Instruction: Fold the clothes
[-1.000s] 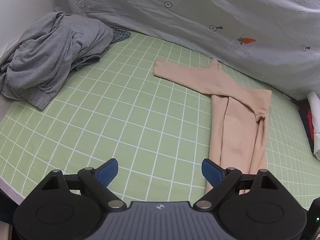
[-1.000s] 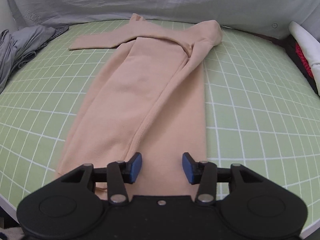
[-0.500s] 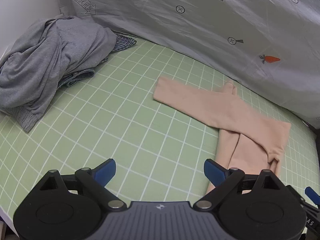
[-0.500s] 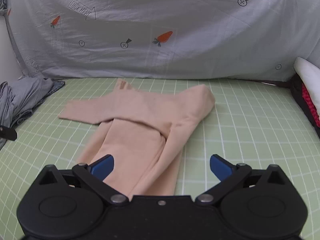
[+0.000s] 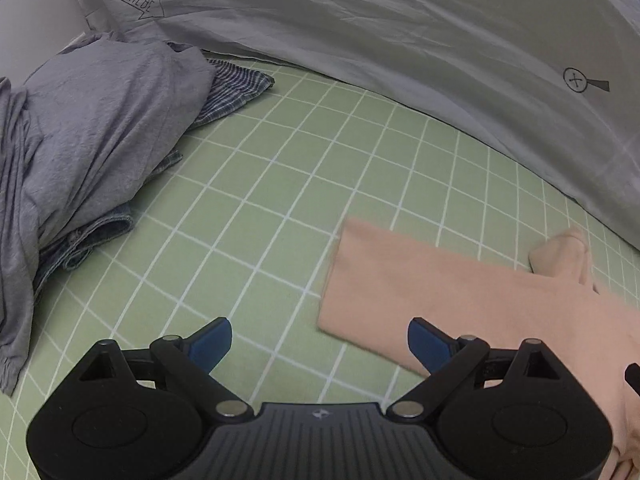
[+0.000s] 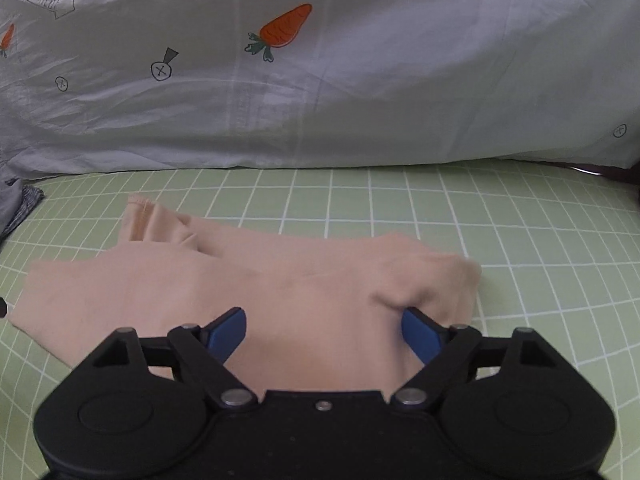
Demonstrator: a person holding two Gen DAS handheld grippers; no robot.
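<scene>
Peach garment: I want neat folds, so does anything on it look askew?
Yes. On the peach garment, one sleeve lies slantwise across the body, and a hemmed end pokes out behind it.

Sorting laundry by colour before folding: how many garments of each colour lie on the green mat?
Peach: 1, the long-sleeved top
Grey: 1, the crumpled garment
Blue checked: 1, the piece under it
Blue denim: 1, the folded piece
Total: 4
</scene>
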